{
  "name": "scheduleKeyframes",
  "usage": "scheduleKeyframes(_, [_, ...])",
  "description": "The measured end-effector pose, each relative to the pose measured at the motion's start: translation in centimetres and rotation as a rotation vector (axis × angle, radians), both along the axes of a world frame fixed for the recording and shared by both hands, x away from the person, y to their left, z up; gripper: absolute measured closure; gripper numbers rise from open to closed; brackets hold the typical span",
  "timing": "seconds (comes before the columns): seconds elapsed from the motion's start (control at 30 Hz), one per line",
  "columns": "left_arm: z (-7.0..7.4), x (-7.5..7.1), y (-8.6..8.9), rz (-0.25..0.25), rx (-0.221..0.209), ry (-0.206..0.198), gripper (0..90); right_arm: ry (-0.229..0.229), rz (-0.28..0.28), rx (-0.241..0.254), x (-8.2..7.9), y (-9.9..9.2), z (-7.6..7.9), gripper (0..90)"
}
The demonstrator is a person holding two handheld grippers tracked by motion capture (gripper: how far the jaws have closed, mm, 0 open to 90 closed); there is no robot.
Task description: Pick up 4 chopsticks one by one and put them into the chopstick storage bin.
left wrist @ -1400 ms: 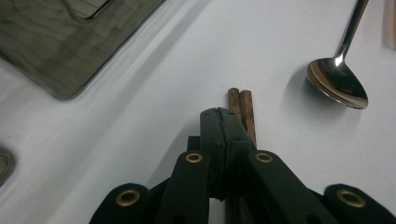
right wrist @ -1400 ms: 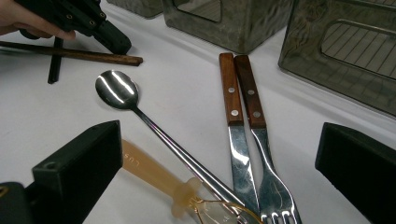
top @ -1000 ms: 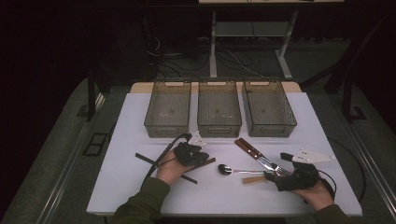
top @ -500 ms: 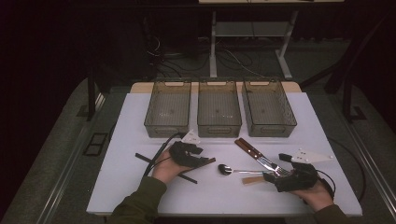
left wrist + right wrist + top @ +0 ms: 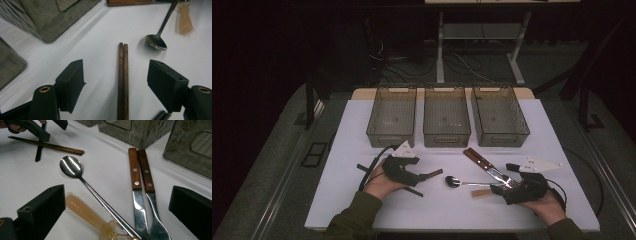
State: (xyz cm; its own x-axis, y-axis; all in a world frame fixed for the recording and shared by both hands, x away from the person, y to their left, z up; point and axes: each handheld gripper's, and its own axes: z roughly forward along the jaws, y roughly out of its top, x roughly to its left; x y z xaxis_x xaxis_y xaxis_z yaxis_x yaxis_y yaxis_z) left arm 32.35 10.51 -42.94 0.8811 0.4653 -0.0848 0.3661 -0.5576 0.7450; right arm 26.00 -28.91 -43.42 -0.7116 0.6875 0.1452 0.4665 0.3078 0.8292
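Note:
My left gripper has just been opening. A pair of brown wooden chopsticks lies flat on the white table between its jaws, and the pads do not touch it. From above, the left gripper sits left of centre, and the brown chopsticks poke out to its right. My right gripper stands open over a steel spoon, a beige-handled utensil, and a knife and fork with wooden handles. It grips none of them.
Three clear grey bins stand in a row at the back of the white table. Black chopsticks lie crossed under the left hand. The spoon lies between the two grippers. The table's front edge runs just below the forearms.
The left gripper's jaws have spread apart and let go of the brown chopsticks, which now rest on the table. The left hand has drawn back slightly to the left. The right hand has stayed put.

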Motion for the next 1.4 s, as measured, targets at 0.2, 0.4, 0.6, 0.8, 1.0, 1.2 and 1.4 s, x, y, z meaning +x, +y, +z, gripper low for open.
scheduleKeyframes(0.2, [0.8, -1.3, 1.2, 0.009, -0.040, -0.034, 24.1, 0.000, 0.013, -0.015, -0.1, -0.1, 0.1, 0.4])
scheduleKeyframes(0.4, [0.9, -2.2, 2.4, 0.011, -0.045, -0.037, 19.9, 0.016, 0.014, -0.020, -0.1, 0.1, 0.0, 0.4])
scheduleKeyframes(0.6, [1.0, -2.7, 3.8, 0.036, -0.056, -0.045, 19.3, 0.016, 0.006, -0.029, 0.0, 0.0, 0.1, 0.4])
scheduleKeyframes(0.8, [1.1, -3.5, 5.5, 0.058, -0.070, -0.051, 21.7, 0.013, 0.007, -0.034, -0.3, 0.1, 0.2, 0.4])
scheduleKeyframes(1.0, [1.1, -4.3, 6.9, 0.088, -0.080, -0.056, 26.5, 0.015, 0.009, -0.036, -0.4, 0.1, 0.2, 0.5])
scheduleKeyframes(1.2, [1.0, -5.3, 8.5, 0.120, -0.094, -0.054, 33.8, 0.024, 0.007, -0.027, -0.3, -0.1, 0.2, 0.5])
scheduleKeyframes(1.4, [0.9, -5.9, 9.6, 0.144, -0.103, -0.047, 47.0, 0.033, 0.009, -0.032, -0.4, -0.1, 0.0, 0.5])
